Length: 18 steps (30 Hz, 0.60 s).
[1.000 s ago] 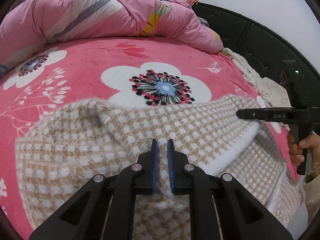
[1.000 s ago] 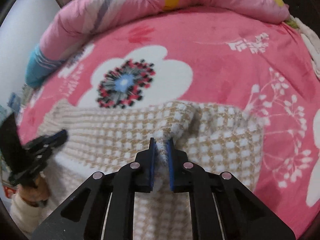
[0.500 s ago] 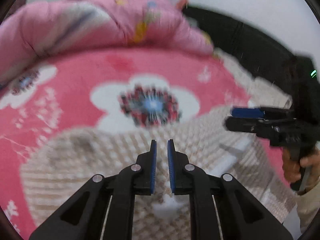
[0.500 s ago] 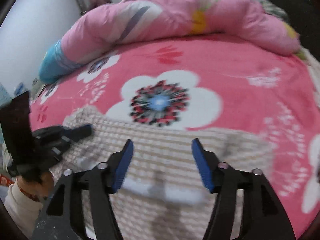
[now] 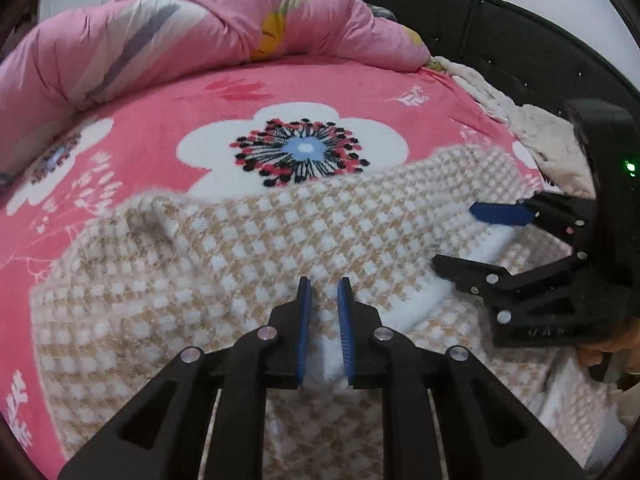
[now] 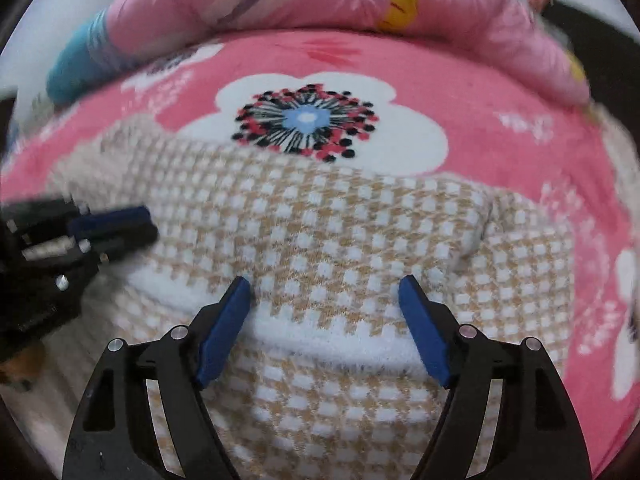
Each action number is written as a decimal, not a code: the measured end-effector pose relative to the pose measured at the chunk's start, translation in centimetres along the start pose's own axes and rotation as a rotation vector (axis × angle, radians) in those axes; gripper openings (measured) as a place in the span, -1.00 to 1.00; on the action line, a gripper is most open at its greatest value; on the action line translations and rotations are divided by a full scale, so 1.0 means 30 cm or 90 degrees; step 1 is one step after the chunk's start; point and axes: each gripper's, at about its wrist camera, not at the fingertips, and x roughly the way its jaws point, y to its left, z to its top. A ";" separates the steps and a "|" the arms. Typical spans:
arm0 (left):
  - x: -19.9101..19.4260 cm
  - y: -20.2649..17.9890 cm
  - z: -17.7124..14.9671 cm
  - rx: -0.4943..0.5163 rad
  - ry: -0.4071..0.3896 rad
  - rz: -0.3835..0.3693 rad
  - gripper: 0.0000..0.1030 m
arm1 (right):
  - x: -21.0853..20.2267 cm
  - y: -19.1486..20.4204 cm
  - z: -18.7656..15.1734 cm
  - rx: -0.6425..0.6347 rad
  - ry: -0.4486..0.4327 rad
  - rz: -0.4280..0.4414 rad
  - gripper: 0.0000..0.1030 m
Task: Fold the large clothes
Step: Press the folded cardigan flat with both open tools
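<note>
A tan-and-white checked knit garment [image 5: 248,248] lies folded on the pink flowered bed; it also shows in the right wrist view [image 6: 328,232]. Its white hem band [image 6: 332,336] runs across the top layer. My left gripper [image 5: 323,286] has its jaws nearly together over the white hem; whether cloth sits between them is unclear. My right gripper [image 6: 325,284] is open and empty, just above the hem. It also shows in the left wrist view [image 5: 456,240] at the right. The left gripper shows in the right wrist view [image 6: 132,224] at the left.
A pink flowered blanket [image 5: 300,120] covers the bed. A rolled pink quilt [image 5: 180,32] lies along the far side. A black headboard [image 5: 500,40] stands at the right, with a cream fleece cloth [image 5: 540,132] beside it.
My right gripper has opened and let go of the garment's folded edge, which now lies flat. Both grippers have lifted and drawn back slightly; the left jaws stay close together.
</note>
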 end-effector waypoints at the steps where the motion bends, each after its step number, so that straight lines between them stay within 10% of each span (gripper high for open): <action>1: -0.020 0.004 0.003 -0.012 0.003 0.004 -0.73 | -0.032 0.003 0.010 0.013 0.011 -0.004 0.39; 4: -0.100 0.008 0.000 -0.035 0.002 0.024 -0.73 | -0.136 0.013 -0.013 0.021 -0.009 0.017 0.39; 12: -0.462 0.019 -0.229 -0.084 -0.078 0.057 0.09 | -0.394 0.093 -0.237 0.052 -0.068 0.127 0.73; 18: -0.622 0.064 -0.505 -0.138 -0.124 0.078 0.15 | -0.392 0.220 -0.434 0.025 -0.067 0.175 0.79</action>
